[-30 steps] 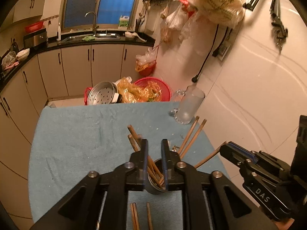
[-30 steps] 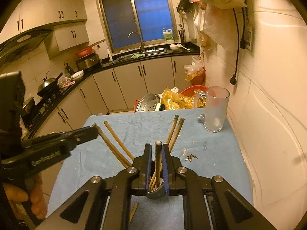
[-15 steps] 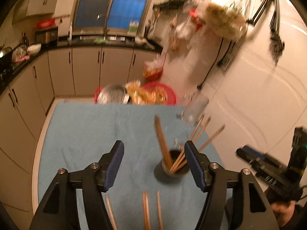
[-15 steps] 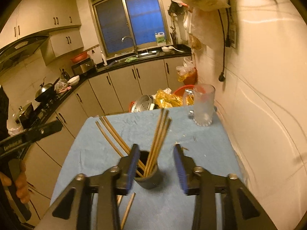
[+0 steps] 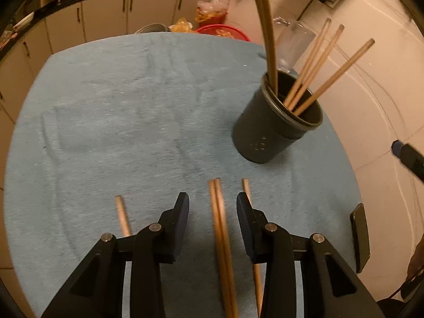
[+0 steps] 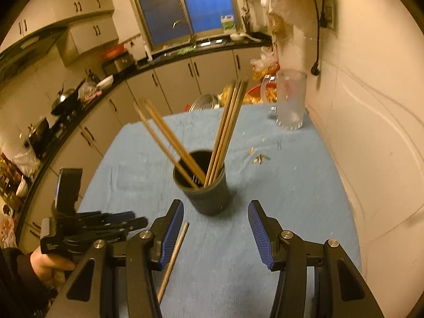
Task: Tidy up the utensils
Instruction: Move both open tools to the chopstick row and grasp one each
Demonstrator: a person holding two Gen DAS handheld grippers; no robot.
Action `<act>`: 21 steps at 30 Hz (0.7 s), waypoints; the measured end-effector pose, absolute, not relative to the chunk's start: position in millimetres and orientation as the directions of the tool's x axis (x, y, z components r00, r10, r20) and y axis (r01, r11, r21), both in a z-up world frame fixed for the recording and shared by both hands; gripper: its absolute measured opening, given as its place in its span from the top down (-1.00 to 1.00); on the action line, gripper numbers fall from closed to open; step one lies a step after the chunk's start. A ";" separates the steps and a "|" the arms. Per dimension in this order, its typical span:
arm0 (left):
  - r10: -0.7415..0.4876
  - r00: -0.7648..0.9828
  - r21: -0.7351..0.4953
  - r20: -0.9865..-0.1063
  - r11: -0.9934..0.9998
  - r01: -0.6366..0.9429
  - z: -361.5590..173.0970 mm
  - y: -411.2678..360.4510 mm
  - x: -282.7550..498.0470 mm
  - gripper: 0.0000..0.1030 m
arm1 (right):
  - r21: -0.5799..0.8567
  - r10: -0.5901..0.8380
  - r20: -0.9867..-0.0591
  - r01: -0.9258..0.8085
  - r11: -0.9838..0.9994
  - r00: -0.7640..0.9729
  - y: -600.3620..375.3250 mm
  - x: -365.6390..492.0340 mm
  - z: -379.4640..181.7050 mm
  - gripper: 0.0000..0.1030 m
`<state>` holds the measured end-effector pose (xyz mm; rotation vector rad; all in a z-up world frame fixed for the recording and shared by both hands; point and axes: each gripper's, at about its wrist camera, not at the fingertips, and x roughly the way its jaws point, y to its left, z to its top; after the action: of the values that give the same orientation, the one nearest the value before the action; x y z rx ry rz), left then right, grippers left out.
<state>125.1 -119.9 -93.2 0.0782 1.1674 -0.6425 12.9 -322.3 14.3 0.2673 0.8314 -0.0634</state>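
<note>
A dark round cup point(image 5: 275, 124) stands on the blue towel point(image 5: 132, 106) and holds several wooden chopsticks point(image 5: 315, 63). It also shows in the right wrist view point(image 6: 205, 188). My left gripper point(image 5: 212, 206) is open, low over the towel, with a pair of loose chopsticks point(image 5: 221, 235) lying between its fingers. One more chopstick point(image 5: 122, 216) lies to its left and another point(image 5: 251, 228) under its right finger. My right gripper point(image 6: 216, 222) is open and empty, just short of the cup, with a loose chopstick point(image 6: 175, 254) by its left finger.
A glass mug point(image 6: 290, 100) stands at the towel's far right corner by the wall. Small scraps point(image 6: 258, 157) lie on the towel behind the cup. A black phone point(image 5: 360, 241) lies at the towel's right edge. Kitchen cabinets and floor clutter are beyond the table.
Both grippers opened, letting their chopsticks go into the cup, and drew back. My left gripper dropped low over the loose chopsticks near the front edge.
</note>
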 end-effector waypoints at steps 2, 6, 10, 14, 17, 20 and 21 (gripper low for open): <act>-0.413 0.232 -0.250 -0.881 0.822 0.512 -99.9 -124.8 127.0 0.28 | 0.214 0.061 -0.752 0.156 0.964 0.656 -319.4 13.4 5.1 -0.05; -0.359 0.224 -0.209 -0.906 0.840 0.501 -114.8 -130.2 133.1 0.28 | 0.228 0.085 -0.773 0.151 0.962 0.628 -315.0 14.5 -7.9 -0.05; -0.331 0.221 -0.182 -0.917 0.843 0.506 -123.5 -139.1 136.3 0.28 | 0.222 0.091 -0.779 0.137 0.965 0.621 -311.5 17.1 -10.5 -0.05; -0.297 0.225 -0.148 -0.928 0.848 0.509 -132.1 -150.6 139.4 0.28 | 0.220 0.093 -0.785 0.136 0.966 0.612 -310.0 21.4 -12.8 -0.06; -0.292 0.229 -0.142 -0.929 0.849 0.509 -132.5 -155.6 141.7 0.27 | 0.215 0.092 -0.793 0.135 0.967 0.602 -308.6 25.8 -17.4 -0.06; -0.268 0.242 -0.113 -0.933 0.852 0.511 -131.6 -164.6 147.6 0.25 | 0.217 0.094 -0.804 0.143 0.966 0.587 -308.7 30.5 -25.2 -0.06; -0.263 0.241 -0.108 -0.934 0.852 0.512 -131.3 -166.2 148.2 0.25 | 0.219 0.095 -0.808 0.146 0.965 0.582 -308.8 31.9 -27.5 -0.06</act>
<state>148.2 -166.2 -131.3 0.2381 1.2178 -0.5365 31.9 -308.8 -27.5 0.2750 0.9527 -0.0305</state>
